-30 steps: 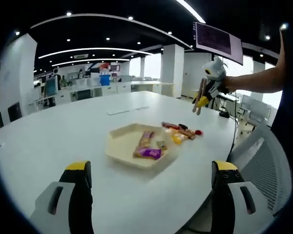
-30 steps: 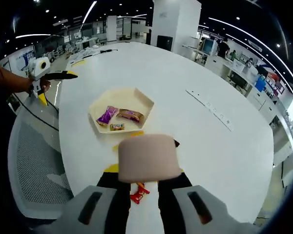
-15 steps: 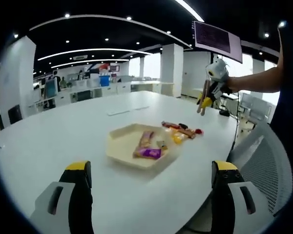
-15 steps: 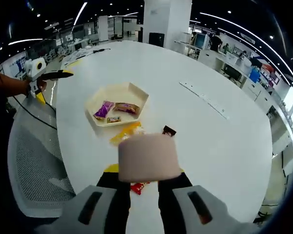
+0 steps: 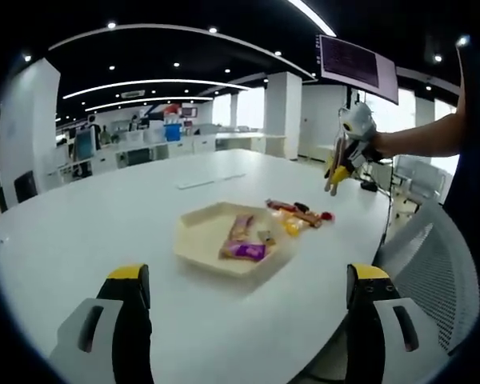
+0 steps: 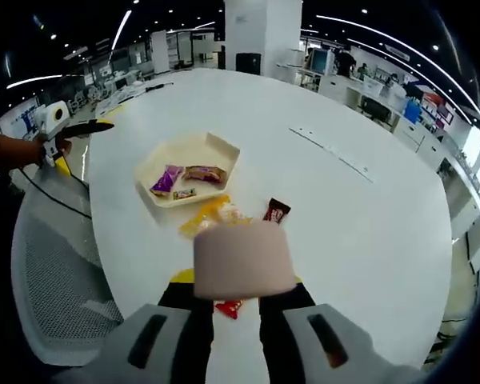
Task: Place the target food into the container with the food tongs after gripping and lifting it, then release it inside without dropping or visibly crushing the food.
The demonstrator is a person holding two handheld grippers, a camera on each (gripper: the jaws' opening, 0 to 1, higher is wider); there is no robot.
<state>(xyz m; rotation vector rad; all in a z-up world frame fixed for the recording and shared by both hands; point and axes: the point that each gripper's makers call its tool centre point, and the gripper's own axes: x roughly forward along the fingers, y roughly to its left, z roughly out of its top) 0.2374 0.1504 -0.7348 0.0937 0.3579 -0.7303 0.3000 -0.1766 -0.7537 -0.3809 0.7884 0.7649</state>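
A cream hexagonal tray [image 5: 198, 232] sits on the white table with a purple packet [image 5: 245, 251] and two other wrapped snacks in it. Loose snacks [image 5: 298, 215] lie just beyond the tray. My left gripper [image 5: 248, 276] stands open, low over the near table edge, holding nothing. My right gripper [image 5: 354, 132] hangs in the air past the loose snacks, shut on the food tongs [image 5: 334, 170]. In the right gripper view the tongs' pale end [image 6: 242, 260] rises between my right gripper [image 6: 236, 294], above a yellow packet [image 6: 212, 216], a dark packet [image 6: 276, 210] and a red packet [image 6: 228, 308]. The tray [image 6: 224, 148] lies farther off.
A mesh chair [image 6: 52, 264] stands at the table edge near the left gripper [image 6: 64, 128], which a person's hand holds. A power strip [image 6: 328, 148] lies across the table. The white tabletop [image 6: 368, 232] spreads wide around the tray.
The right gripper with the tongs has drawn up and back from the table, so the tray looks smaller and farther in its view. The left gripper has stayed still.
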